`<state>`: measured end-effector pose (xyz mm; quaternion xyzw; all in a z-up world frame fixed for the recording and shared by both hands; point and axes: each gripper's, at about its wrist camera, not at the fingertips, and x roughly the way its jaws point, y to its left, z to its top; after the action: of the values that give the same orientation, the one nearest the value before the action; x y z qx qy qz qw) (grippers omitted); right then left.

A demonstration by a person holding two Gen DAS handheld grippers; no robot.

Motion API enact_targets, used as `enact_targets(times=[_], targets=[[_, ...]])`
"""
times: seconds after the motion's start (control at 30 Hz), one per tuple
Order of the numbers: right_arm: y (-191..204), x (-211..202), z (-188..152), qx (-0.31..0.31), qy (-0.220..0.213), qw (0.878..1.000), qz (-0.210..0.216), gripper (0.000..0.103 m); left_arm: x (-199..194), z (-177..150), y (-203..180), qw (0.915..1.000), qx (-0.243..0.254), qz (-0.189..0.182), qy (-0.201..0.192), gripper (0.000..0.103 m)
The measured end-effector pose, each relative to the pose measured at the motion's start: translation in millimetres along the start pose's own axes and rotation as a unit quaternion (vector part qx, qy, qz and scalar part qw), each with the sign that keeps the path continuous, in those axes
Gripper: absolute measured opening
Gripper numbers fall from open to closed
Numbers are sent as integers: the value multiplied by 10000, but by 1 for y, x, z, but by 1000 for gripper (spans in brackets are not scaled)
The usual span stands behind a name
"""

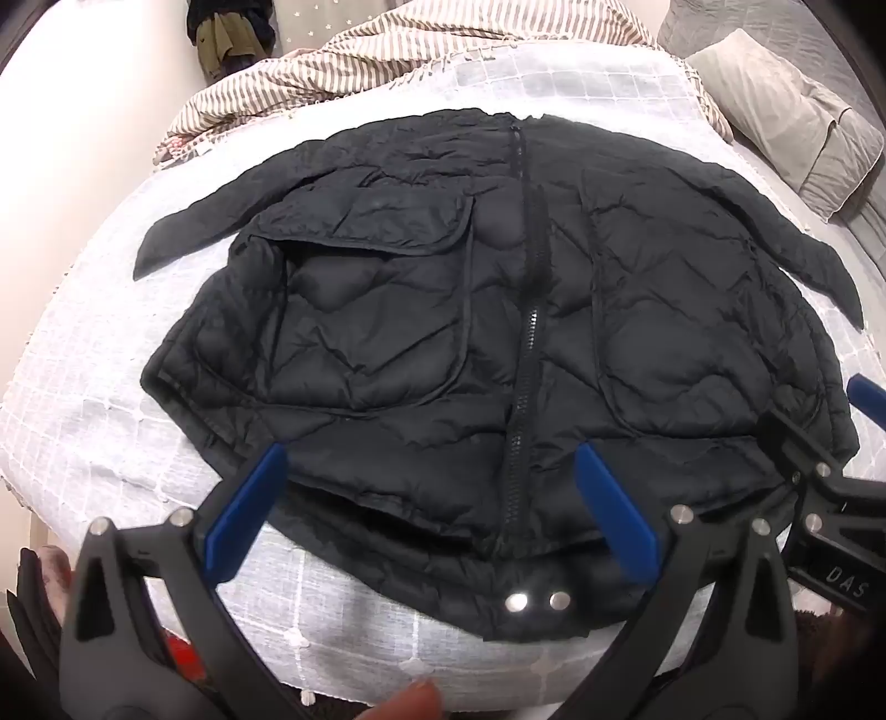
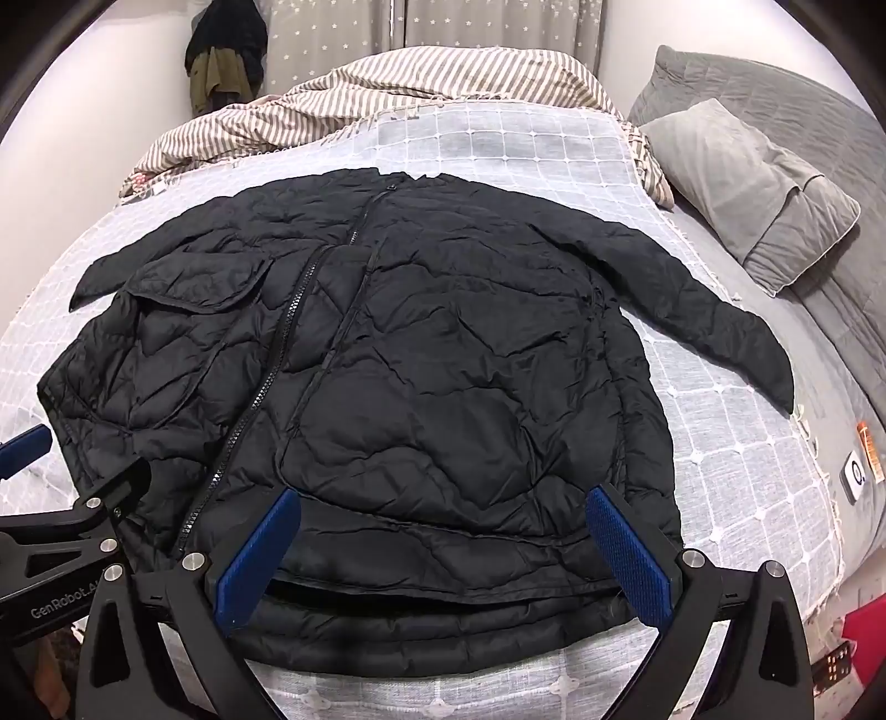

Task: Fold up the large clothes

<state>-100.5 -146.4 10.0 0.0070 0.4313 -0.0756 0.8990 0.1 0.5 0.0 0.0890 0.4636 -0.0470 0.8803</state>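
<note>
A black quilted jacket (image 1: 498, 310) lies flat, front up and zipped, on the bed, collar far from me and both sleeves spread out; it also shows in the right wrist view (image 2: 421, 354). My left gripper (image 1: 432, 465) is open, its blue-padded fingers (image 1: 243, 509) over the jacket's near hem left of the zipper, holding nothing. My right gripper (image 2: 443, 509) is open over the near hem on the jacket's right half, holding nothing. Two metal snaps (image 1: 537, 601) sit at the hem's near edge.
A white grid-pattern bedspread (image 2: 526, 144) covers the bed. A striped duvet (image 2: 421, 77) is bunched at the far end. A grey pillow (image 2: 742, 194) lies at the right. Dark clothes (image 2: 227, 50) hang at the far left by the curtain.
</note>
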Motion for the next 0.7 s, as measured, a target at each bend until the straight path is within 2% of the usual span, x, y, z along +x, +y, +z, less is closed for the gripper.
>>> enact_targets(times=[0.37,0.7], targets=[[3,1,-1,-38,26,10000,-6,103,-3,-1,3,10000,6,59,26,103],[7,5,-1,-86,88,9999,-37,103,9,-2,6,9977,-178,-525,383,103]])
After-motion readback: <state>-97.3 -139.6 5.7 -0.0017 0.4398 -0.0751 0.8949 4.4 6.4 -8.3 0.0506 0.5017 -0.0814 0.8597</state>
